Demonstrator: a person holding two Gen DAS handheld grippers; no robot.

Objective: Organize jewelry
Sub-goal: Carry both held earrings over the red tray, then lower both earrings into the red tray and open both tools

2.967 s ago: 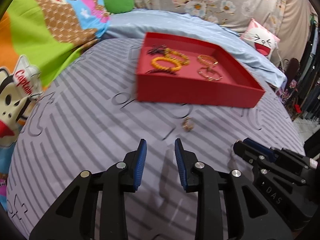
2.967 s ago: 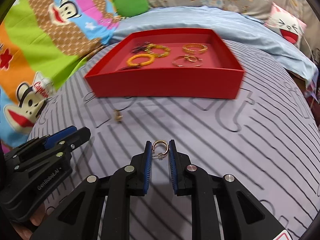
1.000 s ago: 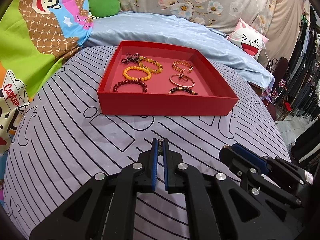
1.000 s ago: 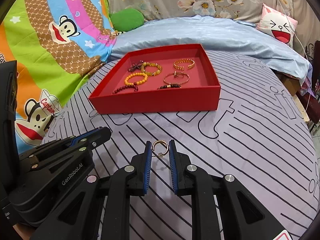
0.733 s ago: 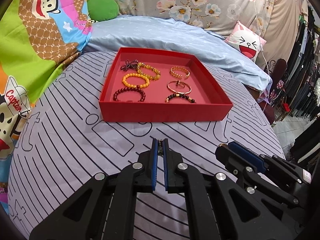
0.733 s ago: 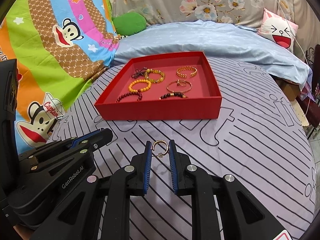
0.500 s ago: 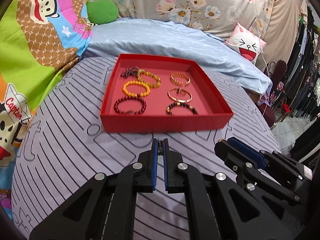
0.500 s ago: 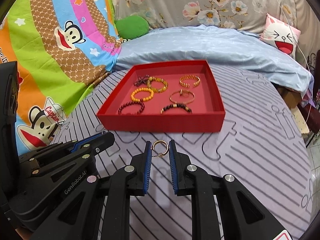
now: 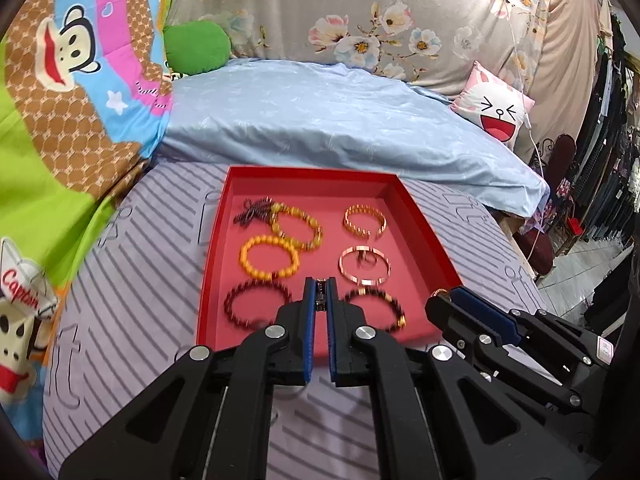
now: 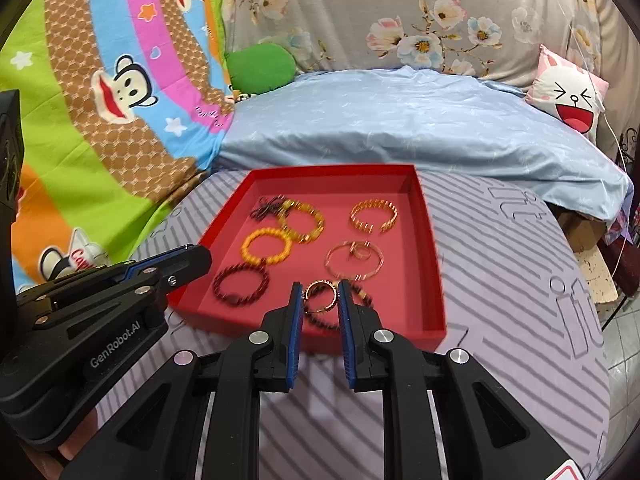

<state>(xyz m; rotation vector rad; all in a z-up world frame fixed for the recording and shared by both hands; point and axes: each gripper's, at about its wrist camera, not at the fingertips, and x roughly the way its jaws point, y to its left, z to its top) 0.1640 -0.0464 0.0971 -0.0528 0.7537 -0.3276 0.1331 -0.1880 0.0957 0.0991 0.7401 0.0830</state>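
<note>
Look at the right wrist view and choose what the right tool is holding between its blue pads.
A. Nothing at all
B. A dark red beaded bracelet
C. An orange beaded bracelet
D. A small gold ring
D: the right tool grips a small gold ring between its pads, above the near part of the red tray, while the beaded bracelets lie on the tray floor.

A bed in striped grey sheets is filling the room, a blue quilt lying behind, clothes hanging at right.
</note>
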